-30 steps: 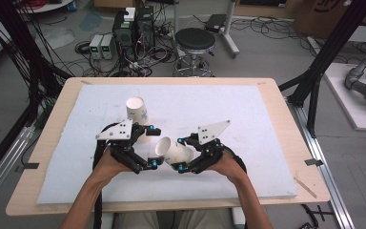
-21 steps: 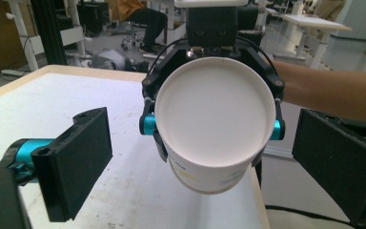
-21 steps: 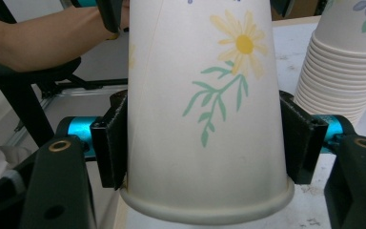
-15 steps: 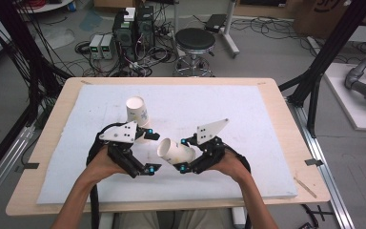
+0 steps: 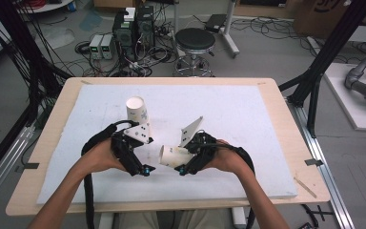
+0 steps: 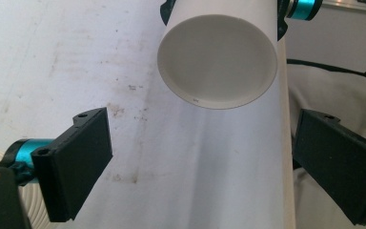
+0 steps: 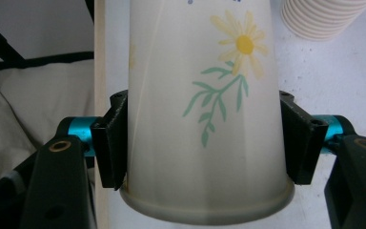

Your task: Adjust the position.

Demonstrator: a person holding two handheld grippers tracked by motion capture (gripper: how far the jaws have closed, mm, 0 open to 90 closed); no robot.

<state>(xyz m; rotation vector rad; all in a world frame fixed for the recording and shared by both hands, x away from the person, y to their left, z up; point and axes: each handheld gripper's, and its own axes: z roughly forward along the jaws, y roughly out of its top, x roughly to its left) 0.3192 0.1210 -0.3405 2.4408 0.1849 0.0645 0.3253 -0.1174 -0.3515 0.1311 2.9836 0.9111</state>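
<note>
**Held cup lifted off the left gripper**

Since the earlier frame, the right gripper [image 5: 183, 160] has raised its paper cup [image 5: 174, 156] (daisy print) clear, jaws clamped near the rim, above the table's [image 5: 271, 93] near edge. The left gripper [image 5: 145, 155] stands wide, empty. A second cup [image 5: 137, 109] stands mid-table.

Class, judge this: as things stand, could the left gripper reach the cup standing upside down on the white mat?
Probably yes. The left gripper is open and holds nothing, and the upturned cup stands just beyond it on the mat with nothing between.
</note>
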